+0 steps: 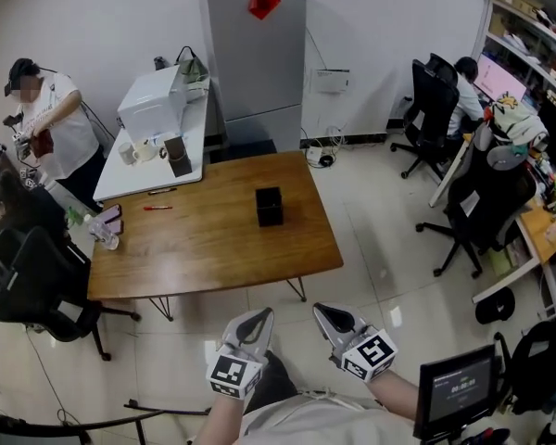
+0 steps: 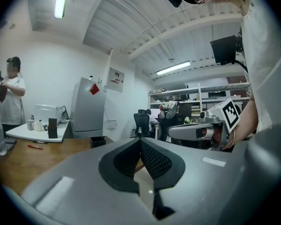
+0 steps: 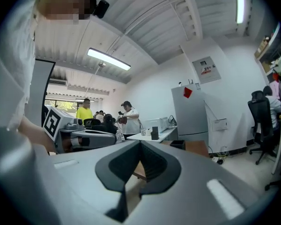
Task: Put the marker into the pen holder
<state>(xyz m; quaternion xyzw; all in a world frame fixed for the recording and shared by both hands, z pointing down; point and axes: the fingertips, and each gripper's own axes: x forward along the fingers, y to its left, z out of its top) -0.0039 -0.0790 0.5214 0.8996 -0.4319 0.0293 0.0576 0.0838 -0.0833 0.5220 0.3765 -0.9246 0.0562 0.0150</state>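
A black square pen holder stands near the middle of the wooden table. A red marker lies flat at the table's far left, well apart from the holder. My left gripper and right gripper hang side by side close to my body, short of the table's near edge. Both are shut with nothing in them. The left gripper view shows the closed jaws, with the pen holder and the marker far beyond. Past the closed jaws in the right gripper view, the holder is small.
A white side table with a white appliance, mugs and a dark box adjoins the far left corner. A grey fridge stands behind. Crumpled plastic lies on the wooden table's left edge. Office chairs and people flank both sides. A small monitor sits at my right.
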